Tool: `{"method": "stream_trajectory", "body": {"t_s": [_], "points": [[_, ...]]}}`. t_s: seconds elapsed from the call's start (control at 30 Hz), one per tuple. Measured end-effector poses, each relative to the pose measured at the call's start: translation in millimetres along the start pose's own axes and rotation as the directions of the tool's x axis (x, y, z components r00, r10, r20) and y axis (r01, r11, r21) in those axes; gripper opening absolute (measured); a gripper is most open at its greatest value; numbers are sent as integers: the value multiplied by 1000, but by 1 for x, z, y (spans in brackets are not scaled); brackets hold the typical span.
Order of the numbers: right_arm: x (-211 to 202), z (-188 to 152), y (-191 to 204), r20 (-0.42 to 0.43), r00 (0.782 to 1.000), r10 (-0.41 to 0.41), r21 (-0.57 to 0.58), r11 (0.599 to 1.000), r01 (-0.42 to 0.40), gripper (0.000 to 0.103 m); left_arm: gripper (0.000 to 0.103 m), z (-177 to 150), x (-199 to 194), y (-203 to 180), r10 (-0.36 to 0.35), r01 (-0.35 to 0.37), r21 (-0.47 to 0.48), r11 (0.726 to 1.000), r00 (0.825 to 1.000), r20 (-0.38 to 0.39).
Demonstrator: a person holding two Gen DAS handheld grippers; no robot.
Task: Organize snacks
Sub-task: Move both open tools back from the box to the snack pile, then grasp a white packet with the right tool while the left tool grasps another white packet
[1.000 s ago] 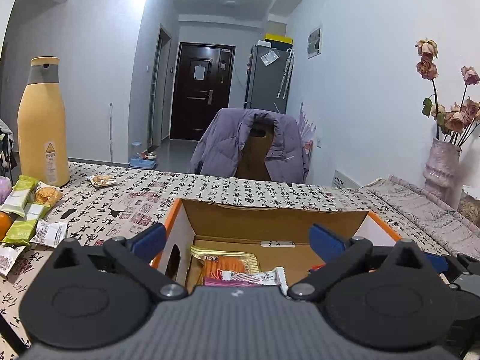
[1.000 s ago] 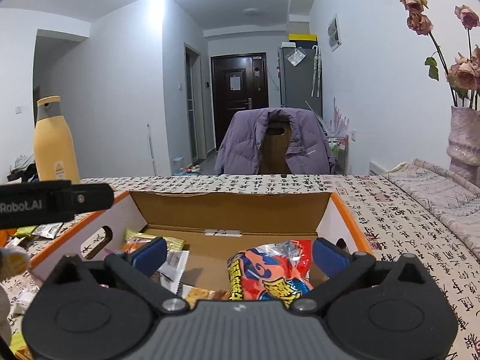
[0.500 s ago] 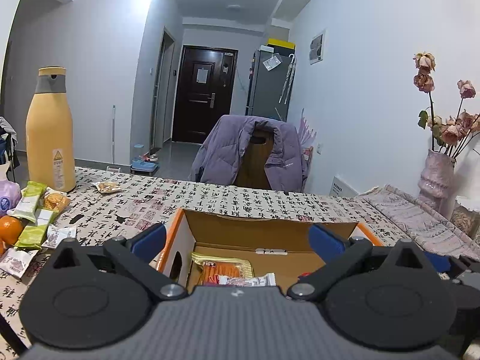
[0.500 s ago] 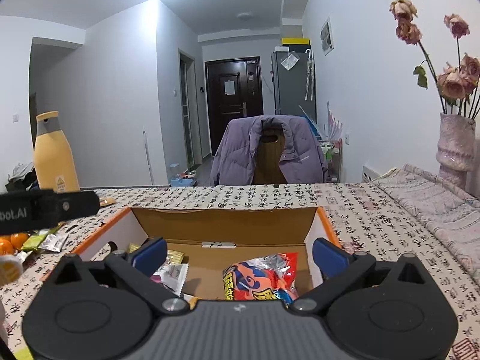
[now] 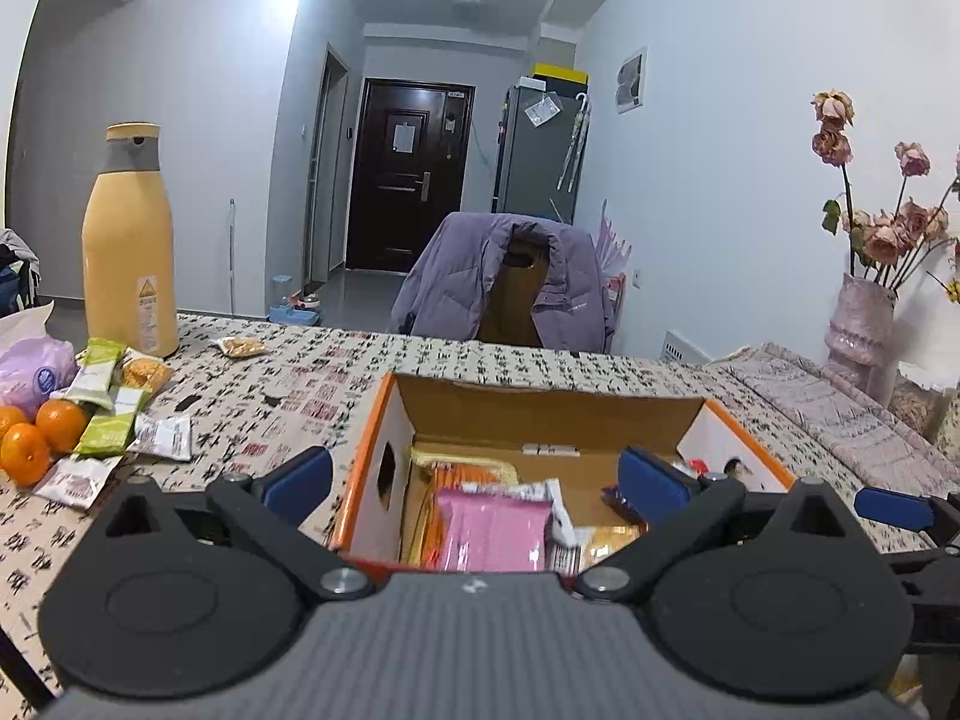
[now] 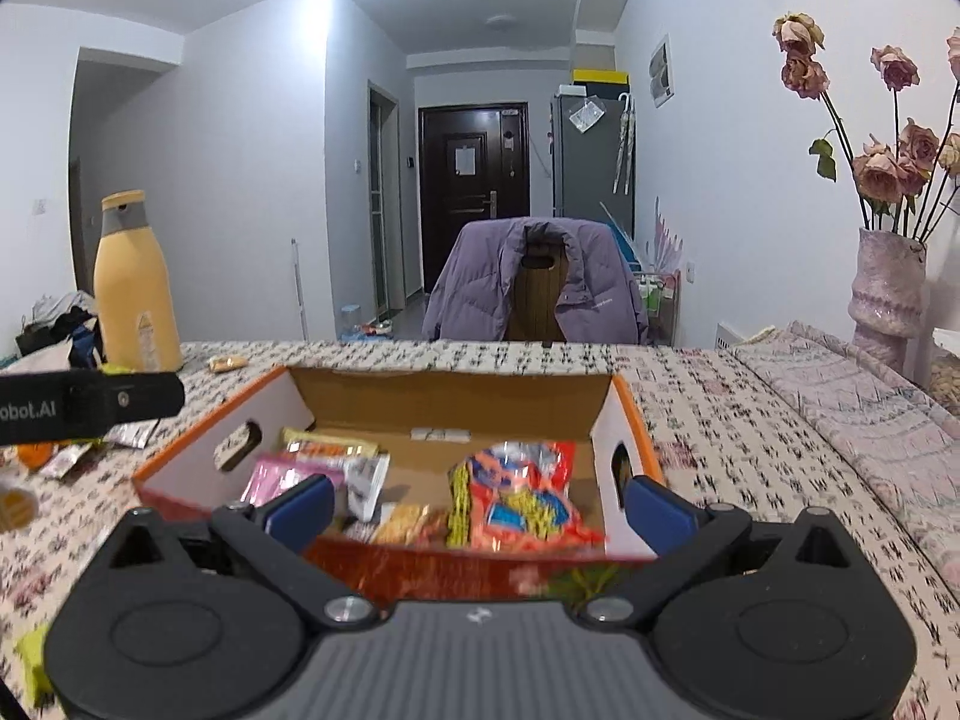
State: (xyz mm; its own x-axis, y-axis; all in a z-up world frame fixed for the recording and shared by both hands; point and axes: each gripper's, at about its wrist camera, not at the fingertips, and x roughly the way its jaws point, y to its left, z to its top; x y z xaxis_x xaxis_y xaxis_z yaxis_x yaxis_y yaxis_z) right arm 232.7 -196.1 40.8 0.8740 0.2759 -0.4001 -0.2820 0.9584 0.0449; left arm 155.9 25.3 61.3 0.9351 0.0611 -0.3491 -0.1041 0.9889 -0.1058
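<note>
From the left wrist view, we hold the left tool wide open and empty, just short of the near wall of the cardboard box. The box sits open on the bench and already holds a pink packet lying over an orange-and-gold packet, with a pale biscuit pack beside them. We judge the job only partly done: well off to the left, beside the yellow bottle, loose snacks remain on the bench, among them green bars, a white sachet and a small packet farther back. Oranges and a purple bag lie there too; we cannot tell whether those belong in the box.

From the right wrist view, our right tool is likewise spread open with nothing between its fingers, poised at the near edge of the same box. Here the contents read more fully: a large red-and-yellow snack bag fills the right half, the pink packet and a white wrapper lie on the left, and a small orange pack sits near the front. Some floor of the box shows at the back, so there looks to be room left. The left tool's body crosses the left edge of this view.
</note>
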Motion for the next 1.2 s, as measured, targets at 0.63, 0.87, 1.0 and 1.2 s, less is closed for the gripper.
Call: {"method": "stream_trajectory", "body": {"t_s": [0.63, 0.87, 1.0, 1.2], "points": [[-32, -68, 16, -146, 989, 27, 36, 999, -22, 103, 103, -67, -47, 25, -26, 30, 35, 999, 994, -102], [-34, -72, 26, -154, 988, 2, 17, 1000, 1, 100, 103, -76, -59, 32, -34, 37, 24, 999, 993, -109], [-31, -70, 29, -159, 987, -9, 23, 1000, 13, 92, 103, -77, -60, 35, -28, 31, 24, 999, 993, -115], [-19, -65, 37, -176, 984, 0, 17, 1000, 3, 74, 103, -77, -63, 36, -28, 31, 21, 999, 993, -113]]}}
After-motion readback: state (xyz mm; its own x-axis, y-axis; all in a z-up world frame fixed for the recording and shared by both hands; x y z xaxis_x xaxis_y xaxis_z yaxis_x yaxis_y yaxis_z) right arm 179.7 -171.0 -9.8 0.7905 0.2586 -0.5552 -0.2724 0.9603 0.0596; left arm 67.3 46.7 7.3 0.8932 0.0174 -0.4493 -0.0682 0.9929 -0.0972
